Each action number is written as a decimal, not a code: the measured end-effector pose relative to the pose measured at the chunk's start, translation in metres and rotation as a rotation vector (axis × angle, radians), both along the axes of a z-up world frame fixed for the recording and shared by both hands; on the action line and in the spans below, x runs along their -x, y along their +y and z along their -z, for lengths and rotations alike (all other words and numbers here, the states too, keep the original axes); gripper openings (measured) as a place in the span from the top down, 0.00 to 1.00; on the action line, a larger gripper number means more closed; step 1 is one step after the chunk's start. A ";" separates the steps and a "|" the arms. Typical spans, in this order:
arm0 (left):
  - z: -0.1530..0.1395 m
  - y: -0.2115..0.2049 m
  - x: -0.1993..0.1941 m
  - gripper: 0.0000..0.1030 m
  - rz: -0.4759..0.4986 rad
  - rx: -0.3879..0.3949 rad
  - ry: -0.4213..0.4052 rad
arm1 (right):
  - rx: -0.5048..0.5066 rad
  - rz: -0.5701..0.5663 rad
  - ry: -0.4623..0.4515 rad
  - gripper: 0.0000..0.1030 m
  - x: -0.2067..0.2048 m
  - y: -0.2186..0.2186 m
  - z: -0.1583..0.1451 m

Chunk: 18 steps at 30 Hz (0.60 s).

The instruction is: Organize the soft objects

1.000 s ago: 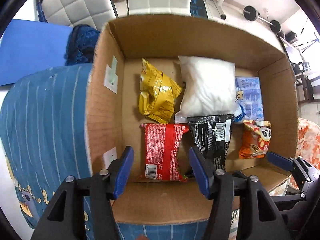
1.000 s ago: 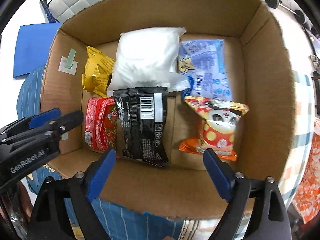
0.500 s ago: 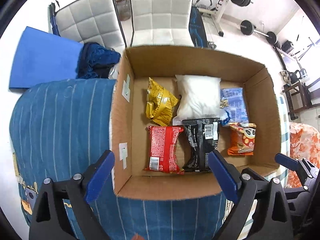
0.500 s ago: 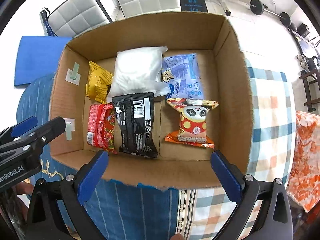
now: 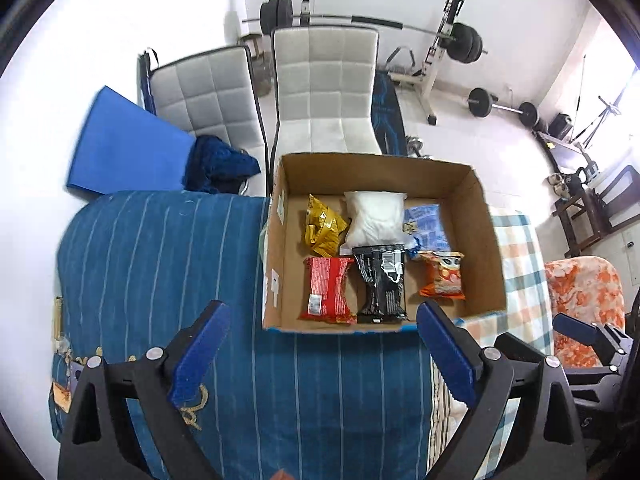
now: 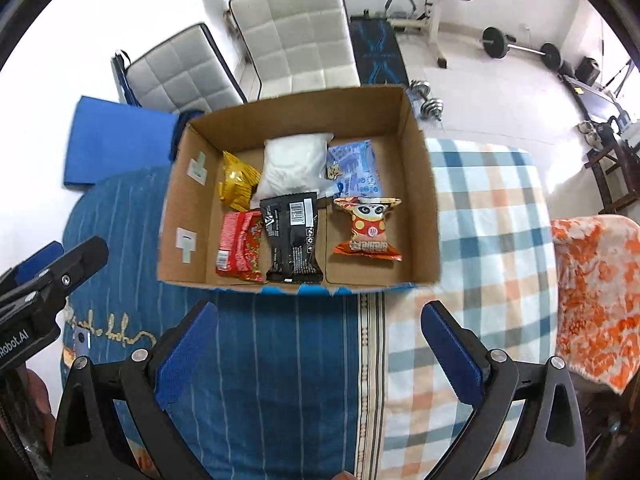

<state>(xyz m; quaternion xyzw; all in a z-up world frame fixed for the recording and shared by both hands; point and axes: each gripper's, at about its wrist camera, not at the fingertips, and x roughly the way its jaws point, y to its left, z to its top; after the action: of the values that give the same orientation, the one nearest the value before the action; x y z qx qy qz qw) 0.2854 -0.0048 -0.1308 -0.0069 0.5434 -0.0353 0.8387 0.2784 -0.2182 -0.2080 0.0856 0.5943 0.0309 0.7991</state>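
Currently, both grippers are held above the bed, clear of the box (image 6: 420,208), and nothing is gripped. The left gripper (image 5: 322,354) is spread wide, with only blue striped cover (image 5: 160,260) seen between its fingers. The right gripper (image 6: 318,350) is likewise spread wide and empty, over the seam between the blue cover and the checked cover (image 6: 488,220).

Six soft packs lie flat on the box floor in two rows. In the far row, from left to right: a yellow pack (image 6: 236,182), a white pack (image 6: 292,162) and a pale blue pack (image 6: 354,168). In the near row: a red pack (image 6: 240,246), a black pack (image 6: 292,236) and an orange pack (image 6: 368,228). The black pack overlaps the near edge of the white pack and touches the red pack. The orange pack lies apart from the black pack, with bare cardboard between them.

No loose pack is seen on either cover. The packing step is therefore judged complete or nearly so, and the present step is judged to be a pull-back for inspection.

If more items remain, they are out of view, and a search beyond the box would be called for. Otherwise only minor tidying is suggested: the black pack could be slid off the white pack. For that, a descent inside the walls with the fingers spread would be required, and the near wall (image 5: 340,326) should be cleared first.
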 end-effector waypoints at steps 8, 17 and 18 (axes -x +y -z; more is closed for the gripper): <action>-0.044 0.003 0.063 0.07 0.022 -0.008 -0.044 | 0.001 0.007 -0.086 0.00 0.069 -0.006 -0.064; -0.089 -0.001 0.115 0.07 0.039 0.027 -0.068 | -0.027 0.014 -0.187 0.00 0.133 -0.008 -0.133; -0.094 -0.001 0.120 0.07 0.041 0.030 -0.073 | -0.032 0.015 -0.195 0.00 0.139 -0.008 -0.140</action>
<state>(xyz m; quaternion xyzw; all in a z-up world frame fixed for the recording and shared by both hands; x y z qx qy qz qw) 0.1658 -0.0057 -0.0372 -0.0072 0.5119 -0.0608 0.8569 0.1391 -0.2262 -0.0675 0.0993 0.5123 0.0427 0.8520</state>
